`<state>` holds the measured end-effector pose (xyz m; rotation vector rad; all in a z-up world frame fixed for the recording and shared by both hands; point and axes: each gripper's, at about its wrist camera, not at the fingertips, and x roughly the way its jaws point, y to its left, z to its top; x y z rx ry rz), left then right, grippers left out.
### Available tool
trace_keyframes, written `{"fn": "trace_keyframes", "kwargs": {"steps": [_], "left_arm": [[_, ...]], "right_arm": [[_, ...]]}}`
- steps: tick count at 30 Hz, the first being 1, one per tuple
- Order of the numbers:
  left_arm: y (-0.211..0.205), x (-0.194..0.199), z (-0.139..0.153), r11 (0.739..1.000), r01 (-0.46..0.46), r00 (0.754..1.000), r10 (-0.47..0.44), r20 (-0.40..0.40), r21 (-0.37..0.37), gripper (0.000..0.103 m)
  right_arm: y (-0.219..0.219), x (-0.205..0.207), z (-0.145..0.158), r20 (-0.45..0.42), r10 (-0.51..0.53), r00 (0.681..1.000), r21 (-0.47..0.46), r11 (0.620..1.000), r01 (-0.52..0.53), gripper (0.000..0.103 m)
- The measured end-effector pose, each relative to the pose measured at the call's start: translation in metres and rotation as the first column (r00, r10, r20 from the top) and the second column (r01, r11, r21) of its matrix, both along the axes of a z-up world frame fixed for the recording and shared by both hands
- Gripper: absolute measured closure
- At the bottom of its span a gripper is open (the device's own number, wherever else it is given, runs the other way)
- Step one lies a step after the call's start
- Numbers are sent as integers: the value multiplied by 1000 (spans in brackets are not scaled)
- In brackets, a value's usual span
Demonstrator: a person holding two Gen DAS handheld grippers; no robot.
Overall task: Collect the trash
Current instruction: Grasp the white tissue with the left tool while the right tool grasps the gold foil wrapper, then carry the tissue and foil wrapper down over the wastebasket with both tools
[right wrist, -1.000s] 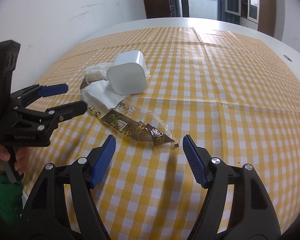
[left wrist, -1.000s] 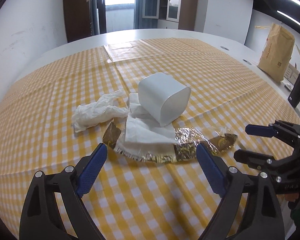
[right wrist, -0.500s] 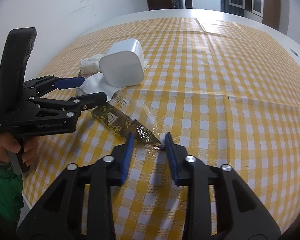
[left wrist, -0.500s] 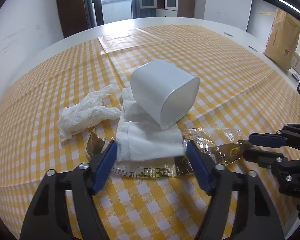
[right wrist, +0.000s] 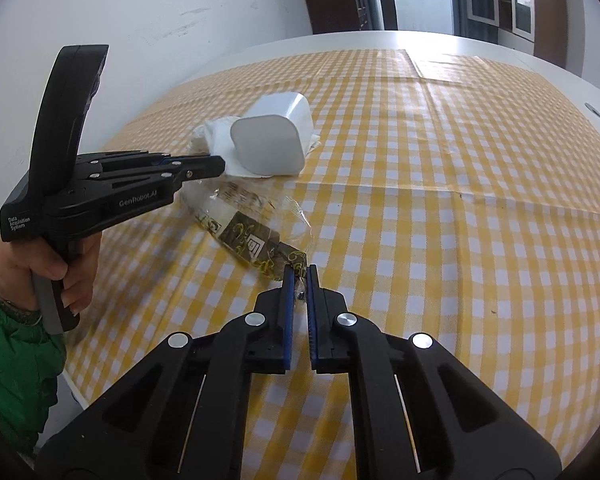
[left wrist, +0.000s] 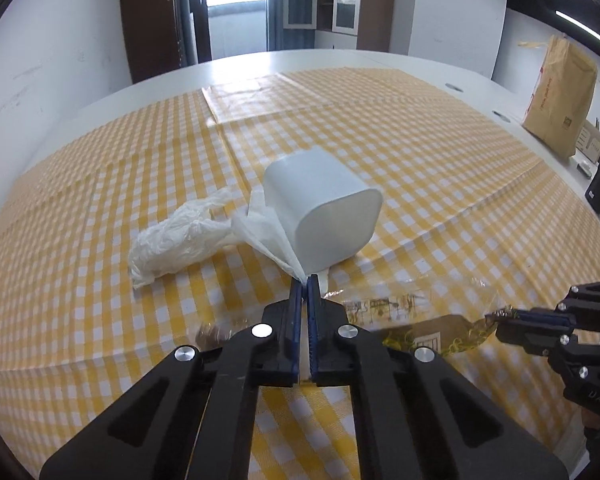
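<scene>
Left wrist view: the left gripper (left wrist: 304, 285), wide apart a second ago, now pinches the white napkin (left wrist: 269, 232) beside the tipped white bin (left wrist: 324, 210); the right gripper (right wrist: 299, 276) now clamps the snack wrapper (right wrist: 252, 240) on the yellow checked tablecloth (right wrist: 440, 200).

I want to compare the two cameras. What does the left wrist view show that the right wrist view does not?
Left only: a brown paper bag on the far side, and a crumpled white glove.
Right only: the person's hand and green sleeve.
Both: the white bin lying on its side, the napkin in the left gripper, the wrapper in the right gripper.
</scene>
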<state>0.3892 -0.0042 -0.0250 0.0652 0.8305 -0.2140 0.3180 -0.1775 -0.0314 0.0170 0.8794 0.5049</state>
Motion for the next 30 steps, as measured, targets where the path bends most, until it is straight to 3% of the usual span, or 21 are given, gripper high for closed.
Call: {"fn": "trace_keyframes", "kwargs": {"steps": [18, 30], "left_arm": [[7, -65, 70, 998, -45, 987, 49, 150, -31, 102], [44, -173, 120, 994, -79, 958, 97, 270, -74, 102]], "right_arm": [[-4, -67, 36, 61, 10, 998, 34, 999, -12, 98], [7, -123, 55, 134, -2, 991, 21, 1000, -1, 98]]}}
